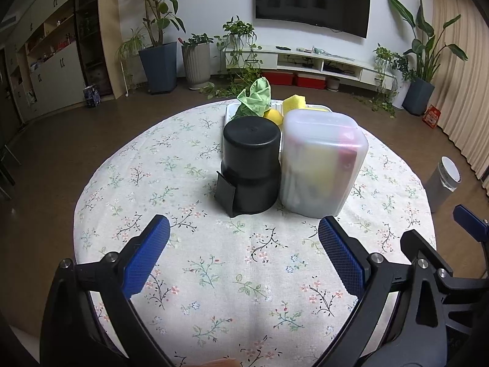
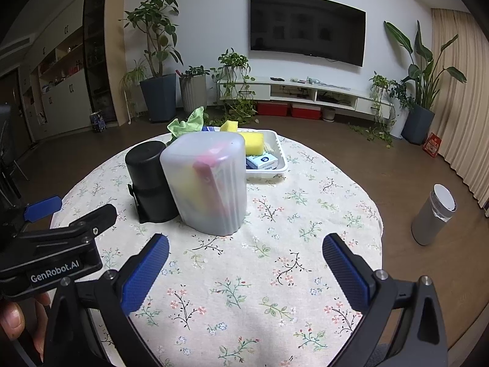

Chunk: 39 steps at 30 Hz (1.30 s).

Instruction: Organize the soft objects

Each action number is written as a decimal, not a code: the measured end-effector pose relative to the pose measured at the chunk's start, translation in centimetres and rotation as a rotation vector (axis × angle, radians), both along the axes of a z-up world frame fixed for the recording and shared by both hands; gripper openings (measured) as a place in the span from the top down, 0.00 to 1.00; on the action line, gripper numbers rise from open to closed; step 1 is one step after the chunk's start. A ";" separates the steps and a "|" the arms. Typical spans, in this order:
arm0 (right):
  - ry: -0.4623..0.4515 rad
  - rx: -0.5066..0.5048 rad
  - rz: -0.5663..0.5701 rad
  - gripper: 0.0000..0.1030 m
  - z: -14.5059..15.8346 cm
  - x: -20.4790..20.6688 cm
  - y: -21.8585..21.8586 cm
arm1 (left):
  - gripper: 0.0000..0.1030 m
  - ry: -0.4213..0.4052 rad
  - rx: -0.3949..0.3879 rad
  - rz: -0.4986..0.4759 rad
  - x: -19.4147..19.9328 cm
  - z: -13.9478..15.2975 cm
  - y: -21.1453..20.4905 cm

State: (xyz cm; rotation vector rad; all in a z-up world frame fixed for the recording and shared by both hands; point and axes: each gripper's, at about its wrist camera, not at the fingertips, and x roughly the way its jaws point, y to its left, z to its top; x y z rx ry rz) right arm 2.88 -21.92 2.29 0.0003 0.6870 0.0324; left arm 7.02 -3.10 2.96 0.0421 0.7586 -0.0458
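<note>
Above the tablecloth (image 1: 244,275), left gripper (image 1: 244,235) and right gripper (image 2: 246,244) gape wide, holding nothing.

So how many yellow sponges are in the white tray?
2 show: a big yellow sponge lying in the white tray, and a smaller one behind it. The frosted container may hide more.

Green cloth (image 2: 187,124) bunched up, standing crumpled at far-left end of white tray (image 2: 279,153). Yellow sponge (image 2: 252,142) lies flat in the tray; second yellow sponge (image 2: 229,126) behind it, tilted. Frosted translucent container (image 2: 208,182) upright near the tray, yellow and pink items visible inside.
</note>
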 end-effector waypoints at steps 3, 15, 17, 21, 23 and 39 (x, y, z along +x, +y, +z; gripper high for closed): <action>0.001 0.001 -0.006 0.00 0.0 0.0 0.0 | 0.04 -0.005 0.002 0.005 -0.1 0.0 0.1; 0.015 -0.001 -0.021 0.00 -0.1 0.2 0.0 | 0.04 -0.004 0.009 0.015 -0.1 -0.4 0.2; 0.016 0.000 -0.022 0.00 -0.2 0.3 0.0 | 0.04 -0.001 0.009 0.014 -0.1 -0.5 0.3; 0.018 0.000 -0.024 0.00 -0.3 0.4 0.1 | 0.04 0.005 0.005 0.011 -0.1 -0.7 0.2; 0.021 0.001 -0.025 0.00 -0.4 0.4 0.1 | 0.04 0.007 0.006 0.013 -0.1 -0.8 0.2; 0.023 0.002 -0.026 0.00 -0.4 0.6 0.1 | 0.04 0.007 0.008 0.020 -0.1 -0.9 0.2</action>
